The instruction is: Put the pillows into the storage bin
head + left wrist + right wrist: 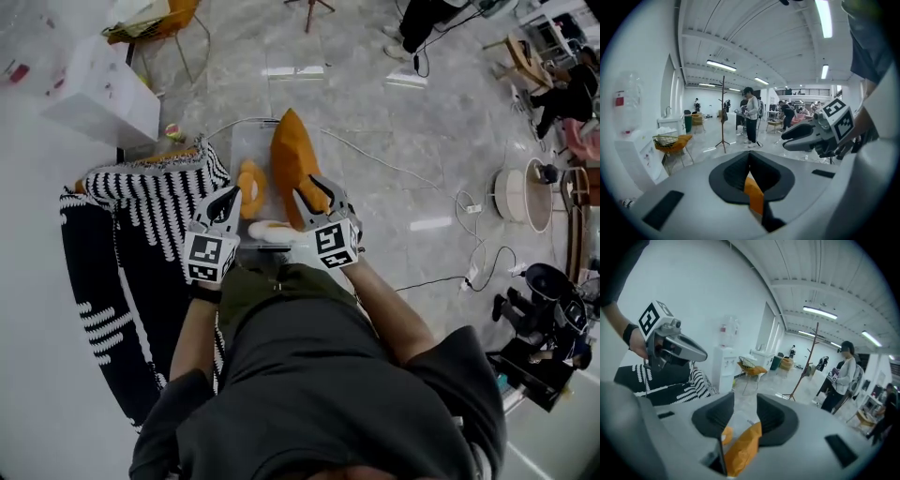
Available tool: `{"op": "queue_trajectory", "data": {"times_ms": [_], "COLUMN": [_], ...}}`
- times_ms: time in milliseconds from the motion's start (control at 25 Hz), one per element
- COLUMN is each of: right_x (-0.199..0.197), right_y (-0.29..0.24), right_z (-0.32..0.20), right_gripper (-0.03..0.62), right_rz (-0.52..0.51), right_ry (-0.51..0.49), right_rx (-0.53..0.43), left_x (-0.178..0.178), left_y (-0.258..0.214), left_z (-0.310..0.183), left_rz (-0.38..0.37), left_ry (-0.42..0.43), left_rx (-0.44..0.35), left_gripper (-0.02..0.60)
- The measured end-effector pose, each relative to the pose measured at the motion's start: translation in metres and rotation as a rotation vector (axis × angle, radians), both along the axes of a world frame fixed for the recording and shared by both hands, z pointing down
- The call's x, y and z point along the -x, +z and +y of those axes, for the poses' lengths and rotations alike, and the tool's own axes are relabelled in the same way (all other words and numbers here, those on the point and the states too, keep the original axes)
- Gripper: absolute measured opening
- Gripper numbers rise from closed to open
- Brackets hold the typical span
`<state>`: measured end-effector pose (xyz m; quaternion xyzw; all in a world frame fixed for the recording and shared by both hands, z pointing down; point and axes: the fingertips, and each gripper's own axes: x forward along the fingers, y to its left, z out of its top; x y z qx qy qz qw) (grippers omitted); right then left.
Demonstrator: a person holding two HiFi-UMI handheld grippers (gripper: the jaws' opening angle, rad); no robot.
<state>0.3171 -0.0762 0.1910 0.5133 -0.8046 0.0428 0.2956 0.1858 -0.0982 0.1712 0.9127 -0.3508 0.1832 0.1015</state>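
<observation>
**Head view:** The orange pillow (289, 155) and a smaller ring-shaped pillow (249, 187) appear lodged in the clear storage bin (246, 141), at twelve o'clock of the person. The left gripper (228, 197) and right gripper (317, 195) are held above it. Stowing is judged done, and only a check for further pillows is called for. A striped cover (141, 202) lies at nine o'clock on the glossy grey floor (403, 141).

**Left gripper view:** The jaws are clenched, with nothing held.

**Right gripper view:** The jaws are released and empty. A coat stand (806, 362) is noted in an open hall.

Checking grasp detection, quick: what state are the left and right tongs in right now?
Left gripper: tongs shut, nothing clearly held.
Right gripper: tongs apart, orange pillow showing between them, not visibly pinched.
</observation>
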Motion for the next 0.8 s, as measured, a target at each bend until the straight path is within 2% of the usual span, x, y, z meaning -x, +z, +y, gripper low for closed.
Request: {"op": "queue_trajectory", "data": {"times_ms": [200, 280, 480, 800], "right_x": [-0.017, -0.022, -0.031, -0.042], "right_y": [-0.064, -0.08, -0.112, -0.127], "right_z": [0.015, 0.02, 0.032, 0.047], "right_gripper": [0.094, 0.087, 0.005, 0.002], "right_rz": [-0.034, -0.062, -0.101, -0.134], "right_ry": [0.054, 0.08, 0.134, 0.173], "right_rx": [-0.099, -0.121, -0.176, -0.205], "left_x": [-0.022, -0.026, -0.029, -0.033], "left_y": [-0.044, -0.06, -0.087, -0.106], "left_z": [0.011, 0.014, 0.019, 0.029], "left_rz": [0.014, 0.019, 0.031, 0.036], "left_ry": [0.079, 0.1, 0.136, 0.156], "left_rx": [-0.05, -0.065, -0.089, -0.104], "left_gripper": [0.005, 0.005, 0.004, 0.005]}}
